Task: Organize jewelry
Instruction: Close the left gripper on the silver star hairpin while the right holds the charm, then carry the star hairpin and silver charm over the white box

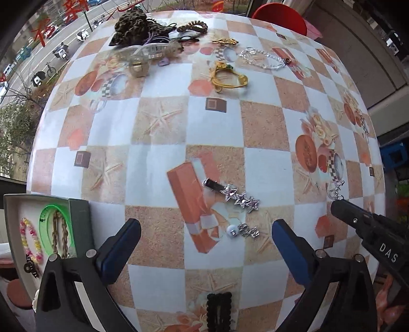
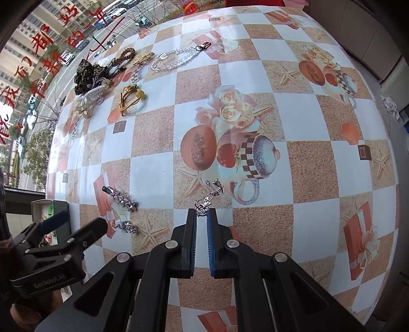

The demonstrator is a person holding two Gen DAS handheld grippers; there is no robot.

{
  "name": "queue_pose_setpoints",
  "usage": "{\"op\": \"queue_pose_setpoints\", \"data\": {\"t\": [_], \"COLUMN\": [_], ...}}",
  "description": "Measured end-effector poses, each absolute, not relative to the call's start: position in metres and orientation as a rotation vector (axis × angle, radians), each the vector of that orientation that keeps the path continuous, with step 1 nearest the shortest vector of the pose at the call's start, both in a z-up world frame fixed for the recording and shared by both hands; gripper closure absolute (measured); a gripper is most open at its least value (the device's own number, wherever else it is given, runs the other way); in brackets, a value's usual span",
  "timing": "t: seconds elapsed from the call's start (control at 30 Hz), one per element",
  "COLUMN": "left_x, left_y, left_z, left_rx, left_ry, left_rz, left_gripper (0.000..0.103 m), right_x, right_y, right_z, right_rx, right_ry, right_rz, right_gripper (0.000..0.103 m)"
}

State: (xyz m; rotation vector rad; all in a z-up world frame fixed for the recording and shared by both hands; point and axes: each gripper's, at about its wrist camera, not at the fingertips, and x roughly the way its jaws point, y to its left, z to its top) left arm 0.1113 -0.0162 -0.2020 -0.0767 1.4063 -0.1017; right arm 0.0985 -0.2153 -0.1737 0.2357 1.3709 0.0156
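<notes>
table (image 1: 163,120) covered in checkered cloth, orange/white squares with printed starfish, roses, cups, gift boxes. red chair (image 1: 281,18) just past the table's far edge. window (image 1: 30,51) beyond the table's far-left side, red lettering on the glass, street with parked scooters and cars outside. blue crate (image 1: 395,155) off the table's right edge.

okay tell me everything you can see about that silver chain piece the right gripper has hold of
The thin silver metal chain with openwork charms is pinched at its near end between the shut fingertips of the right gripper. From there it trails away, curving over the checked tablecloth, across the printed mug, ending in a small charm and ring. It looks shiny, fine-linked and slack. Whether the far end rests on the cloth is unclear.
</notes>
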Motion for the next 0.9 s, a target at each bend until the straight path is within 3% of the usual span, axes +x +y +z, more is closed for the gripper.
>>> {"op": "queue_pose_setpoints", "data": {"t": [0.2, 0.33, 0.4, 0.5, 0.53, 0.57, 0.9], "left_x": [0.132, 0.145, 0.147, 0.148, 0.148, 0.149, 0.13], "left_y": [-0.035, -0.043, -0.048, -0.056, -0.058, -0.059, -0.047], "left_z": [-0.221, -0.24, -0.242, -0.239, -0.237, -0.236, -0.211], "left_rx": [-0.1, -0.139, -0.112, -0.066, -0.064, -0.063, -0.108], "left_ry": [1.44, 1.499, 1.492, 1.47, 1.461, 1.458, 1.393], "left_rz": [-0.039, -0.024, -0.005, 0.0, -0.012, -0.02, -0.157], "left_gripper": [0.0, 0.023, 0.026, 0.053, 0.069, 0.077, 0.077], "right_x": [0.096, 0.093, 0.09, 0.088, 0.088, 0.087, 0.083], "right_y": [-0.219, -0.223, -0.226, -0.23, -0.231, -0.231, -0.228], "right_z": [-0.173, -0.171, -0.171, -0.172, -0.172, -0.172, -0.163], "right_rx": [0.241, 0.234, 0.235, 0.24, 0.242, 0.243, 0.272], "right_ry": [1.367, 1.363, 1.362, 1.363, 1.364, 1.365, 1.353], "right_rz": [0.009, 0.004, -0.001, -0.009, -0.011, -0.013, 0.006], "right_gripper": [0.095, 0.095, 0.095, 0.095, 0.095, 0.095, 0.095]}}
